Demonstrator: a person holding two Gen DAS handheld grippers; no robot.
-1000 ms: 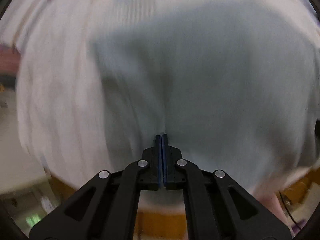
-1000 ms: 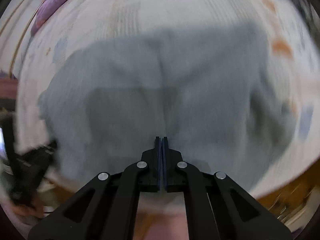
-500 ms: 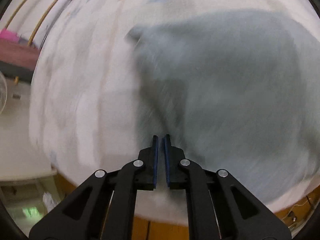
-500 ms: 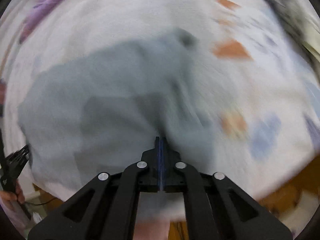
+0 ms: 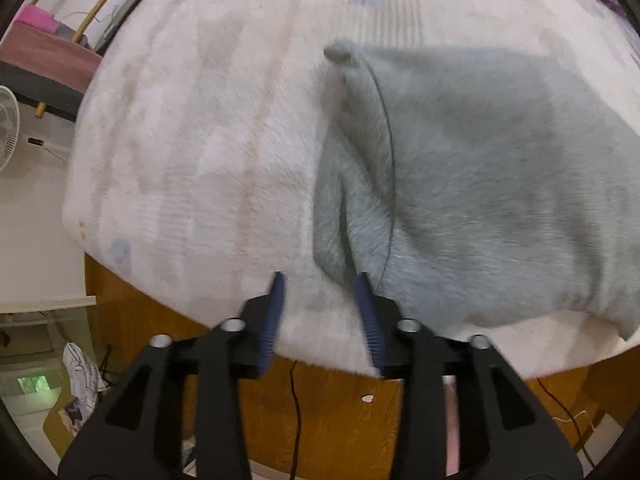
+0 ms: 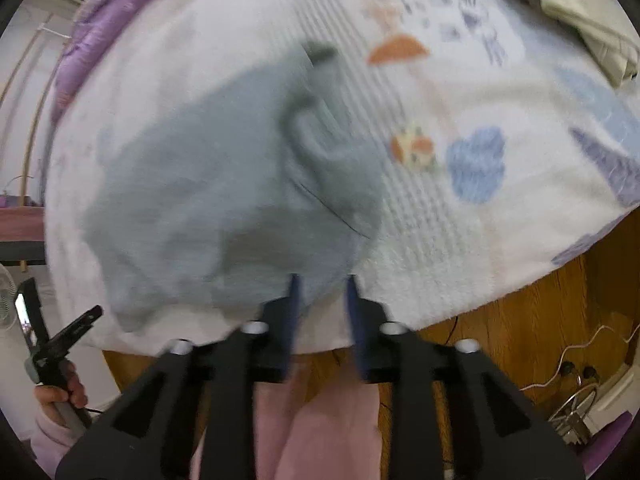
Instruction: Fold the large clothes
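Note:
A grey-green garment (image 5: 480,168) lies folded on a white patterned blanket (image 5: 200,140); it also shows in the right wrist view (image 6: 224,184). My left gripper (image 5: 320,286) is open and empty, just off the garment's near left edge. My right gripper (image 6: 322,284) is open and empty at the garment's near right edge. The left gripper also shows at the lower left of the right wrist view (image 6: 76,326), held in a hand.
The blanket (image 6: 460,240) covers a bed with a wooden frame (image 5: 320,400). A purple quilt (image 6: 100,28) lies at the far left, a pale folded cloth (image 6: 592,12) at the far right. A fan (image 5: 8,128) stands left. Cables (image 6: 580,360) lie on the floor.
Both grippers were shut on the garment a second ago. They have let go, opened, and pulled back toward the bed's near edge. The garment now lies flat.

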